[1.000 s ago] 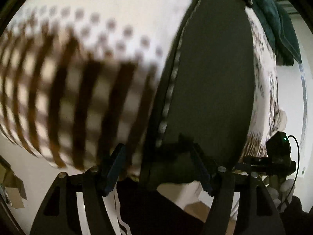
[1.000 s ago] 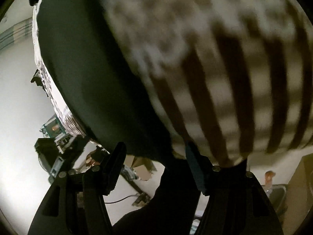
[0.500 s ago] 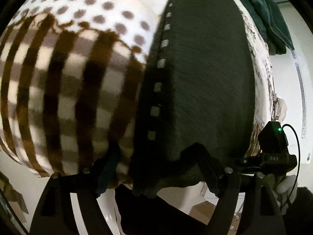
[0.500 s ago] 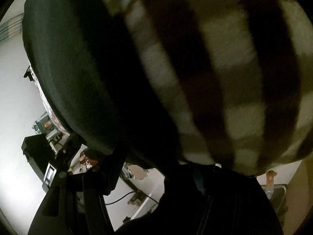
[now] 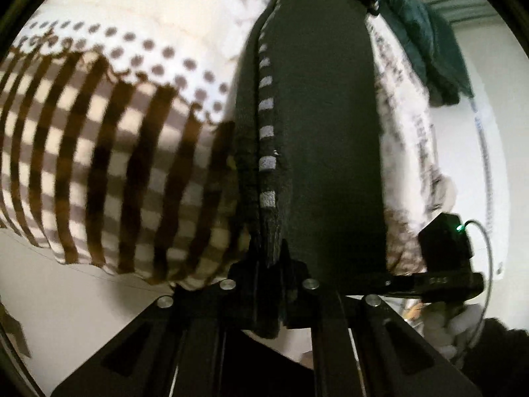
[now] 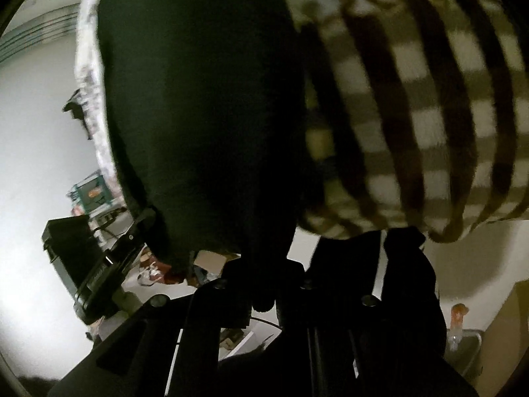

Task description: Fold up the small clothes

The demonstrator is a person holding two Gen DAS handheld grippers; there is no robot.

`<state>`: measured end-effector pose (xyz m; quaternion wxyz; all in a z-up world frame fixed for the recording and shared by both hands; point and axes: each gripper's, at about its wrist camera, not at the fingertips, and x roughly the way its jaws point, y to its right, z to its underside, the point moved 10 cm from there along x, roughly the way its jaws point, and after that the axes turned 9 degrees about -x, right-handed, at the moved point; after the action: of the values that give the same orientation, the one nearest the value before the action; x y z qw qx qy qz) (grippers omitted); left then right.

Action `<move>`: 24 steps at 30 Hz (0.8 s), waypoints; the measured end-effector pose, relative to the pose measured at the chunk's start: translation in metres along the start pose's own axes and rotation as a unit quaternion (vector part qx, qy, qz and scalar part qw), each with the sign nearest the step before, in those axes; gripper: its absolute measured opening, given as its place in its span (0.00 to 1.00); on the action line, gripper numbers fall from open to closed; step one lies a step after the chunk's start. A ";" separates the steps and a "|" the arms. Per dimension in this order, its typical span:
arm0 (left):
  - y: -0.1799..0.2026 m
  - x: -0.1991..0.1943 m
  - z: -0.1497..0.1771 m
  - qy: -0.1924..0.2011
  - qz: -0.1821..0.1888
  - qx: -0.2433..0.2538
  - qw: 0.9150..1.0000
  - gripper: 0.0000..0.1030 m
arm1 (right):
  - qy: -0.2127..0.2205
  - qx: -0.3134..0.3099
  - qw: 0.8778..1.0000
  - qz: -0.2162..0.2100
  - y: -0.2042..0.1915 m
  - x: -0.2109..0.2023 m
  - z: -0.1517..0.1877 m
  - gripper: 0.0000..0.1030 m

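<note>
A dark green, thick-knit small garment (image 5: 324,139) with a line of pale grey dashes down its seam lies across a bed, its near edge clamped between the closed fingers of the left gripper (image 5: 269,264). In the right wrist view the same garment (image 6: 205,112) fills the frame as a dark, nearly featureless mass, its lower edge pinched between the closed fingers of the right gripper (image 6: 263,274). Beside it spreads a fleecy brown-and-cream checked blanket (image 5: 109,178), overlapping a white dotted sheet (image 5: 172,56). A crumpled teal cloth (image 5: 426,43) sits at the far edge, partly cut off. A small black device with a green light (image 5: 446,241) shows faint markings too blurred to read. Motion blur softens the fabric textures, and the clutter below the bed in the right wrist view cannot be made out.
</note>
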<state>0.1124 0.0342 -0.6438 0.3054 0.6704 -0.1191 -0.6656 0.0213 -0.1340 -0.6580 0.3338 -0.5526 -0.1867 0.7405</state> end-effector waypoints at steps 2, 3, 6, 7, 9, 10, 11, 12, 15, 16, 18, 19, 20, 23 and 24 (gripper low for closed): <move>0.009 -0.012 -0.006 0.013 0.021 -0.005 1.000 0.06 | 0.010 -0.005 1.000 -0.022 -0.008 -0.015 0.003 0.10; 0.014 -0.016 -0.009 0.017 0.027 -0.001 0.999 0.06 | 0.017 -0.007 0.999 -0.033 -0.012 -0.023 0.003 0.10; 0.027 -0.030 -0.016 0.027 0.032 0.014 0.999 0.06 | 0.042 -0.011 0.998 -0.041 -0.020 -0.044 0.000 0.10; 0.035 -0.033 -0.020 0.031 0.036 0.016 0.999 0.06 | 0.051 -0.013 0.998 -0.044 -0.025 -0.052 -0.002 0.10; 0.051 -0.035 -0.030 0.042 0.040 0.022 0.998 0.06 | 0.065 -0.019 0.997 -0.045 -0.029 -0.063 -0.008 0.09; 0.058 -0.037 -0.038 0.049 0.044 0.025 0.997 0.06 | 0.072 -0.024 0.996 -0.044 -0.030 -0.072 -0.013 0.09; 0.067 -0.040 -0.046 0.057 0.049 0.028 0.997 0.06 | 0.081 -0.029 0.995 -0.043 -0.034 -0.080 -0.021 0.09; 0.072 -0.043 -0.053 0.064 0.050 0.032 0.996 0.06 | 0.089 -0.033 0.995 -0.042 -0.039 -0.087 -0.025 0.09; 0.093 -0.048 -0.087 0.087 0.060 0.042 0.994 0.06 | 0.121 -0.052 0.991 -0.023 -0.051 -0.122 -0.065 0.09; 0.100 -0.049 -0.102 0.096 0.062 0.045 0.992 0.06 | 0.134 -0.058 0.989 -0.016 -0.059 -0.130 -0.081 0.09; 0.112 -0.050 -0.127 0.107 0.074 0.049 0.990 0.06 | 0.160 -0.069 0.985 -0.004 -0.073 -0.150 -0.109 0.09; 0.120 -0.049 -0.144 0.115 0.077 0.053 0.989 0.06 | 0.175 -0.074 0.982 0.001 -0.079 -0.160 -0.125 0.09; 0.126 -0.048 -0.156 0.119 0.080 0.058 0.988 0.06 | 0.188 -0.074 0.979 0.000 -0.084 -0.169 -0.140 0.09; 0.143 -0.046 -0.201 0.135 0.084 0.071 0.985 0.06 | 0.222 -0.073 0.972 0.002 -0.097 -0.197 -0.202 0.09; 0.147 -0.044 -0.217 0.140 0.084 0.073 0.984 0.06 | 0.229 -0.076 0.970 0.006 -0.101 -0.202 -0.218 0.09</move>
<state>0.3542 -0.0025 -0.5400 0.3244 0.7649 -0.1796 -0.5268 0.2898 -0.2246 -0.5223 0.3201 -0.7327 -0.1573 0.5797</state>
